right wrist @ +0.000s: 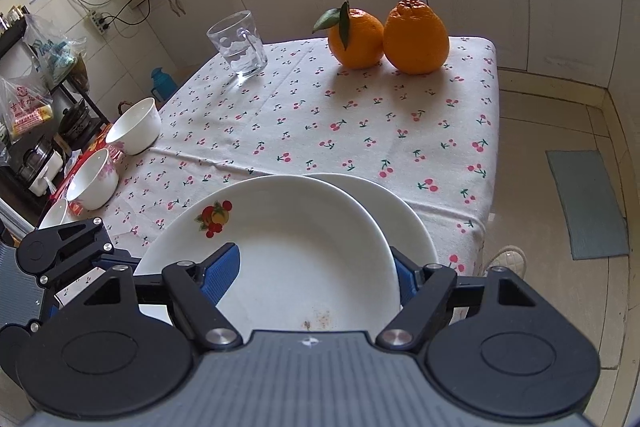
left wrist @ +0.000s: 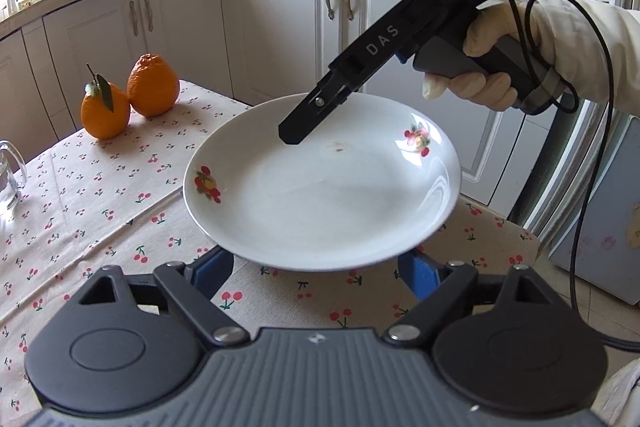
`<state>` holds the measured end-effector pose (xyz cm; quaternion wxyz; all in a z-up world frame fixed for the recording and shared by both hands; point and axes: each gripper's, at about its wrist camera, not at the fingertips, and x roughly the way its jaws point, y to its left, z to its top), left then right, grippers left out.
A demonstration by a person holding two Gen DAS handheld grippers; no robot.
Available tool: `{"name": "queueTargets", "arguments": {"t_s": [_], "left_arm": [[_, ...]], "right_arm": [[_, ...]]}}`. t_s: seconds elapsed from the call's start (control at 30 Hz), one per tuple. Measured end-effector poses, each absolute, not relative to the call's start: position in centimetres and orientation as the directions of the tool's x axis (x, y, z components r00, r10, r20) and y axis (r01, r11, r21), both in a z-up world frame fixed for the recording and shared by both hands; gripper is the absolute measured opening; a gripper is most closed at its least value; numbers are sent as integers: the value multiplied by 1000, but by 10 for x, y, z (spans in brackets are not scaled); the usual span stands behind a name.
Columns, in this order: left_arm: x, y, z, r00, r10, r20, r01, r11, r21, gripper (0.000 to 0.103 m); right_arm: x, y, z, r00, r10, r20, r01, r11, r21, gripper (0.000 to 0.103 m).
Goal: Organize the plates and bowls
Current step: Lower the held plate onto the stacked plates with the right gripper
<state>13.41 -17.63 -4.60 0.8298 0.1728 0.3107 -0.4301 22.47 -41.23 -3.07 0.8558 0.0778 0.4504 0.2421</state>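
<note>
**Cherry-Print Table and What It Carries**

A table under a white cherry-print cloth (right wrist: 360, 131) fills mid-frame. Two orange citrus fruits (right wrist: 388, 35) touch at the top; a clear glass mug (right wrist: 238, 45) stands left of them. Three white ceramic bowls (right wrist: 134, 127) line the left edge.

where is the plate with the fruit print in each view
Left wrist view: the fruit-print plate fills the centre, just beyond the left tool, with the right tool over its far rim.
Right wrist view: the plate sits bottom centre, overlapping a second plate at its right.
Shared landmark: the two oranges on the far part of the cherry tablecloth.
</note>
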Motion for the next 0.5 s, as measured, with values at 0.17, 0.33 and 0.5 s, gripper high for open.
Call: {"name": "queueTargets", "arguments": {"t_s": [0.17,0.33,0.5], "left_arm": [[138,-177,-47,422,-611,-670,826,564,6,89],[142,-177,-49,419,-607,-676,828,561,9,89],[144,-177,-50,417,-606,-677,829,559,10,89]], "right_arm": [[223,-416,-35,476,475,-740,-329,877,352,82],[221,-417,-39,472,469,-747,-318,880,352,82],[219,-418,-42,468,466,-751,-308,882,355,82]]}}
